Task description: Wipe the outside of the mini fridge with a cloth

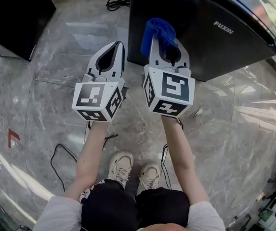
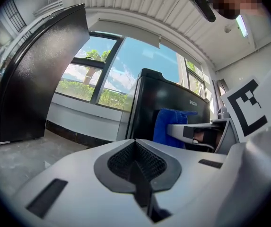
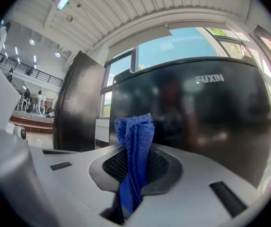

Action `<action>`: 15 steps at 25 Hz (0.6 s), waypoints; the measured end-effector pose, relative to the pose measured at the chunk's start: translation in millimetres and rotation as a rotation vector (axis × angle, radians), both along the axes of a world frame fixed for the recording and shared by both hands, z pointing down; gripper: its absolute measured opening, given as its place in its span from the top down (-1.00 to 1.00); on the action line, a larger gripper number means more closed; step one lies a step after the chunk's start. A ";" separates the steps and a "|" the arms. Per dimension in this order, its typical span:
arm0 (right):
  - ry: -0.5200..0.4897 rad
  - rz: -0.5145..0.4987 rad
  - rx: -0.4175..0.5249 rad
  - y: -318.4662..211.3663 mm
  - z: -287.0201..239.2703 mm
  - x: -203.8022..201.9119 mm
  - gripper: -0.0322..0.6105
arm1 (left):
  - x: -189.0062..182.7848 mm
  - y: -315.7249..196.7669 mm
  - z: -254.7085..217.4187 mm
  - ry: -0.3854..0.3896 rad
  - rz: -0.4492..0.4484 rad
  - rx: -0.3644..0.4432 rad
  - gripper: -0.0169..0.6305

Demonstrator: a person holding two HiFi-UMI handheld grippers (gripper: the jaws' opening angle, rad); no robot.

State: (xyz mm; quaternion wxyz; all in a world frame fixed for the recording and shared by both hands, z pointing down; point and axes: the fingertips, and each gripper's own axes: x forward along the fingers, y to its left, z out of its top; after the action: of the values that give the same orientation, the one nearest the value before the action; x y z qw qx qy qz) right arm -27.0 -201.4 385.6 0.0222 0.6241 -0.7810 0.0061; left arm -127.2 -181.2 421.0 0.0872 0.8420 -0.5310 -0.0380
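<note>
Where the grey marble floor (image 1: 56, 81) is occupied by the glossy black box-shaped mini fridge (image 1: 215, 28), the white left gripper (image 2: 136, 164) is closed on nothing, and the white right gripper (image 1: 163, 43) is clamped on the bunched blue fabric cloth (image 3: 136, 134) near the fridge's front.

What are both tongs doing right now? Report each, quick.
Left tongs: closed, nothing between them.
Right tongs: closed on the blue cloth.

"Where was the cloth (image 3: 136, 141)?"
"It was blue and bunched up, pinched in the right tool (image 3: 134, 171)."
"And the mini fridge (image 1: 215, 37)?"
"Black and shiny. It stood upright on the floor (image 1: 56, 57), just past the cloth."
</note>
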 end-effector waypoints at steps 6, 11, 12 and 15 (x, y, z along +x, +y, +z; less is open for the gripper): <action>0.007 0.050 0.010 11.5 -4.3 41.6 0.70 | 36.7 3.8 1.0 -0.006 0.054 0.000 0.93; 0.021 0.111 0.012 21.6 -5.3 85.9 0.70 | 82.1 11.6 7.6 -0.004 0.135 -0.010 0.93; 0.021 0.129 0.012 24.0 -5.2 96.2 0.70 | 91.9 13.1 9.8 -0.004 0.153 -0.017 0.93; 0.024 0.179 0.012 30.7 -4.8 126.6 0.70 | 118.8 15.8 13.5 0.008 0.197 -0.039 0.93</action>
State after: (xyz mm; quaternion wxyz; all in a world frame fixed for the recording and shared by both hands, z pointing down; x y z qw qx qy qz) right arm 99.6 -170.8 380.9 0.0272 0.6917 -0.7217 -0.0041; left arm -8.4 -165.4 434.5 0.1094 0.8882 -0.4457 -0.0223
